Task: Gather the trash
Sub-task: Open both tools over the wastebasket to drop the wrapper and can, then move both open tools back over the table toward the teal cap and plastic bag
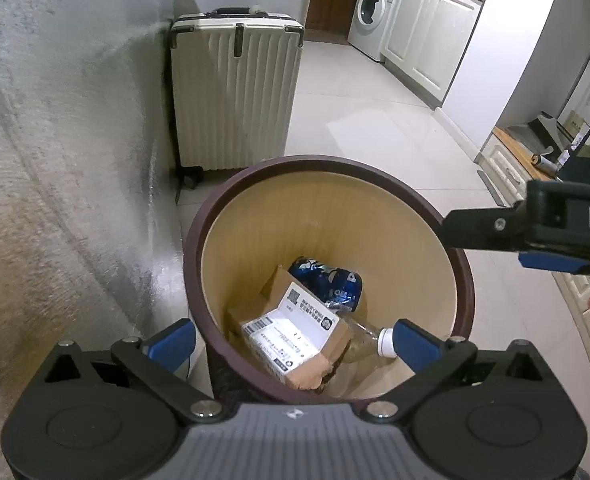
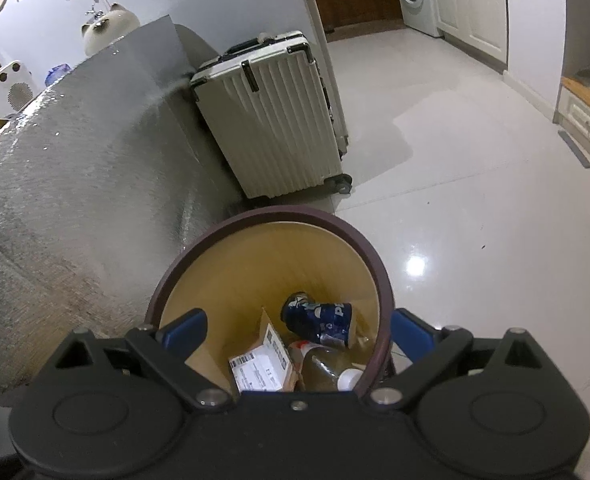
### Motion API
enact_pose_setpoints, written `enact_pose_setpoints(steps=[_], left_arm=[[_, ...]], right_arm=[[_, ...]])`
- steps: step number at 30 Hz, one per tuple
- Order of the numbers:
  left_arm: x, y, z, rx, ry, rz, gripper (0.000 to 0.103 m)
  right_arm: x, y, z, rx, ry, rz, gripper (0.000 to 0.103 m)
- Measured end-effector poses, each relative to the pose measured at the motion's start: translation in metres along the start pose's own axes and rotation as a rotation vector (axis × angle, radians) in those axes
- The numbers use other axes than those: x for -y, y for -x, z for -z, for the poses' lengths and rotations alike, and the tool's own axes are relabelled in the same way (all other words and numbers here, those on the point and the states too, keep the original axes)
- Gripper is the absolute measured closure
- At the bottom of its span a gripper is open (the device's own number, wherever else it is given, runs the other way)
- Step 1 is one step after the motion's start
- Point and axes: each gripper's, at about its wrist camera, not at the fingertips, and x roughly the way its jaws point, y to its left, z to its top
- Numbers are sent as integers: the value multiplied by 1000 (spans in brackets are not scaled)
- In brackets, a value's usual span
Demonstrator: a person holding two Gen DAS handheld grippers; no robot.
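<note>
With both grippers' jaws apart and empty over the bin [image 1: 461, 280], box [image 1: 295, 340], can [image 1: 327, 282] and bottle [image 1: 369, 342] lying below between them, I withdraw straight upward, clearing the rim.

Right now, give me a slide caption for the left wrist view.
Open left tool over the bin holding a box, blue can and bottle.
</note>
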Motion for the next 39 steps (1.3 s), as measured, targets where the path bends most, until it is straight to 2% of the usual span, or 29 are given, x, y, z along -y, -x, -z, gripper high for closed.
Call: enact_pose_setpoints(steps=[9,21,39], left_arm=[[1,34,3,22,24,-26,0],[7,73,14,30,39,-15,0],[3,154,10,98,23,-39,0]], right_arm=[[3,33,8,19,31,19,4],[9,74,22,36,88,63,4],[3,135,28,50,146,114,3]])
